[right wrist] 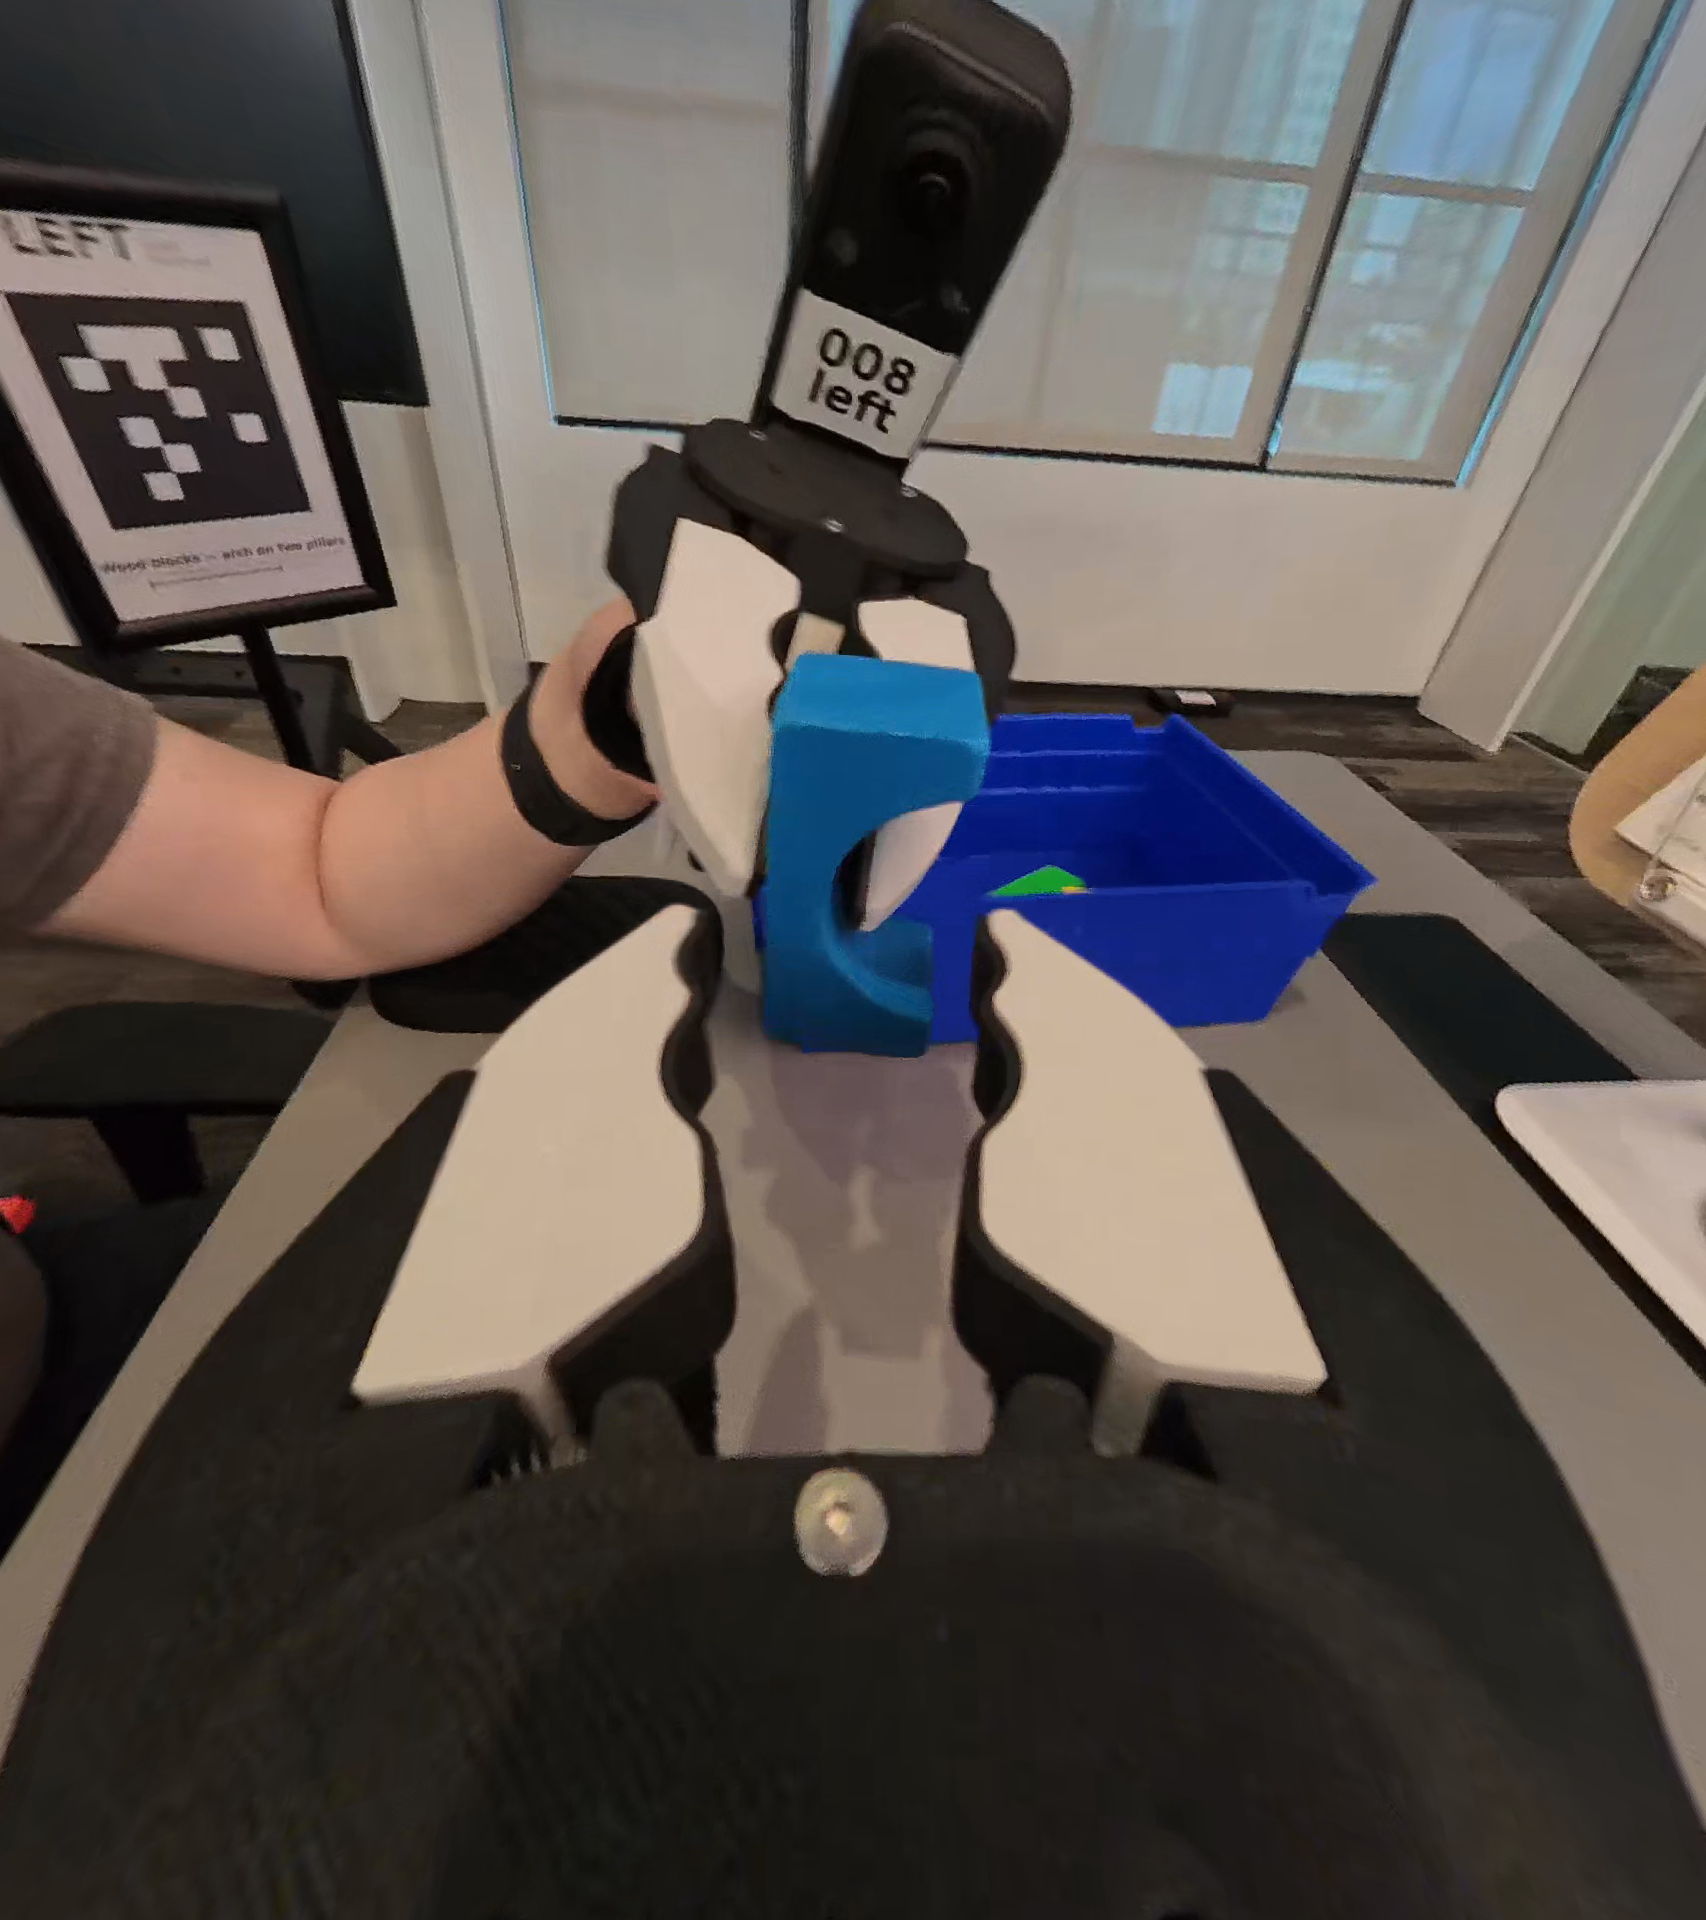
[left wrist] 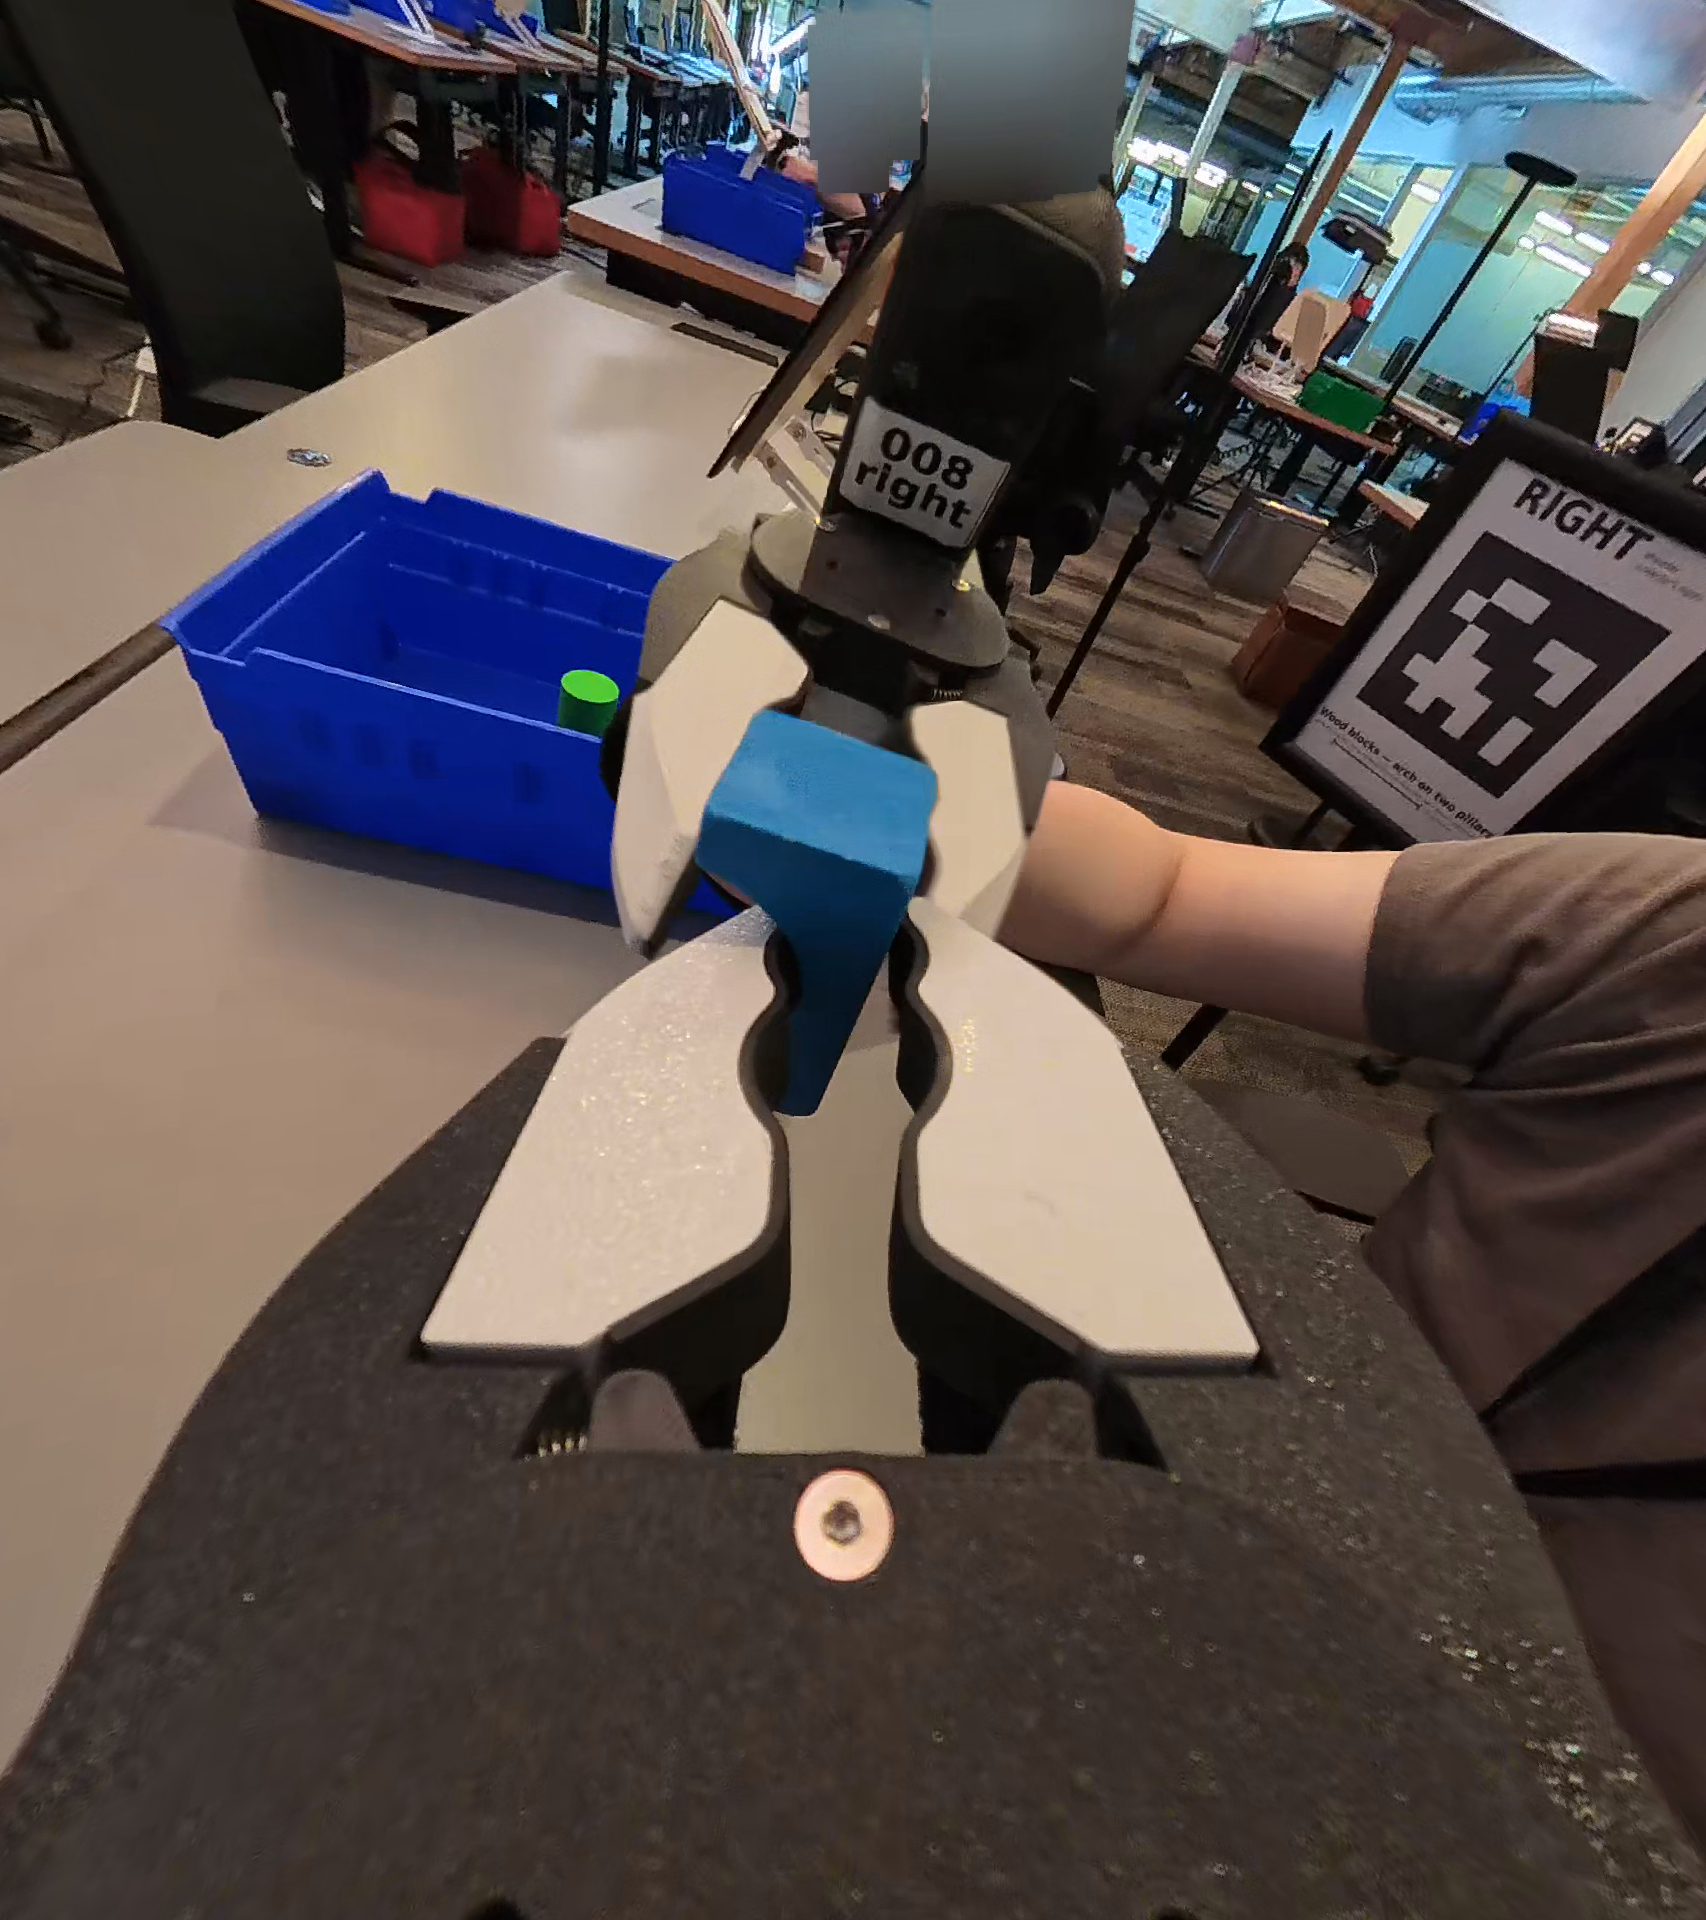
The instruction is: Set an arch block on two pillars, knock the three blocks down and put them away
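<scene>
Left gripper [left wrist: 838,935] jaws are nearly closed on the blue arch block [left wrist: 818,821]: one finger in the hollow, one on the flat back, so it clamps the thin span and can't slip. The block is held clear above the worktop [left wrist: 205,1039], just in front of the blue bin [left wrist: 361,717]. Right gripper [right wrist: 844,925] jaws are wide open, straddling the block without clamping it; looks like a handover or a steadying pass. A green block [left wrist: 587,698] is already in the bin, so I'd say we're in put-away and the arch goes in next.
</scene>
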A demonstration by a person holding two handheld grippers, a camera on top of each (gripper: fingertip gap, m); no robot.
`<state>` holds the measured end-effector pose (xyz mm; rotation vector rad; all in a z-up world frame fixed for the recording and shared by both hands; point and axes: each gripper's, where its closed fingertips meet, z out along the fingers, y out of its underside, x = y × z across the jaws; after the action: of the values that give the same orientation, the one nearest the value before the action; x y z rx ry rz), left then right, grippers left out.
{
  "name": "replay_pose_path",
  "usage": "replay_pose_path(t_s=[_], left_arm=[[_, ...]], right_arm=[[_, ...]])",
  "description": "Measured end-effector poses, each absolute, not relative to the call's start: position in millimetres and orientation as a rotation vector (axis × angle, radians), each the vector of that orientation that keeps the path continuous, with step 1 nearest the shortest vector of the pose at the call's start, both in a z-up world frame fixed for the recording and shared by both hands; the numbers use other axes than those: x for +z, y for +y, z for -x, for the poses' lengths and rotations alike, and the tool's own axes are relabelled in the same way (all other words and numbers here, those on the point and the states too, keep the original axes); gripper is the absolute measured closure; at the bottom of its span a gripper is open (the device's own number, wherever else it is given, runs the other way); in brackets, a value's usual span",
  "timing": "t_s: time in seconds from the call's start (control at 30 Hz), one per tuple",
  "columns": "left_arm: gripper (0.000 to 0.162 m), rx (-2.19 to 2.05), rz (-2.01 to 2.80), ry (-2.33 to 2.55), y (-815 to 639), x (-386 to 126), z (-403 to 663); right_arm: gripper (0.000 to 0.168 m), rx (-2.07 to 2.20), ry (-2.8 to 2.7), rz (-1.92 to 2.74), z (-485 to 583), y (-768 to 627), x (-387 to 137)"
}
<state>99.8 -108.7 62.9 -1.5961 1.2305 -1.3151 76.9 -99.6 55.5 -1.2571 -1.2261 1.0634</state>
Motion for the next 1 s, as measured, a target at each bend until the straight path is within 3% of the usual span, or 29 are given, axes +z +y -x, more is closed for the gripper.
replay_pose_path(t_s=[0.07,0.13,0.2,0.37,0.4,0.57,0.7,0.83,1.0], left_arm=[[0.146,-1.277,1.622,1.225,-104,57,-101],[0.141,-1.24,1.685,1.246,-101,49,-99],[0.118,-1.178,1.724,1.23,-94,50,-91],[0.111,-0.9,1.81,1.088,-64,68,-27],[0.103,-0.81,1.873,1.049,-56,65,-7],[0.098,-0.248,2.182,0.691,-14,42,119],[0.096,-0.237,2.3,0.498,-10,28,171],[0.091,-0.113,2.424,0.339,-11,7,220],[0.088,-0.104,2.553,0.254,-9,-25,247]], right_arm=[[0.148,1.052,-1.249,1.282,-77,-98,48],[0.148,1.028,-1.279,1.319,-80,-94,42],[0.152,0.959,-1.32,1.363,-93,-88,41],[0.152,0.612,-1.102,1.68,-203,-23,49],[0.152,0.515,-1.032,1.874,-239,-9,31],[0.151,0.357,-0.694,2.588,-343,4,-75],[0.15,0.217,-0.654,2.774,-355,13,-120],[0.135,0.263,-0.698,2.708,-345,14,-104],[0.135,-0.071,-0.46,2.348,-407,37,-19]])
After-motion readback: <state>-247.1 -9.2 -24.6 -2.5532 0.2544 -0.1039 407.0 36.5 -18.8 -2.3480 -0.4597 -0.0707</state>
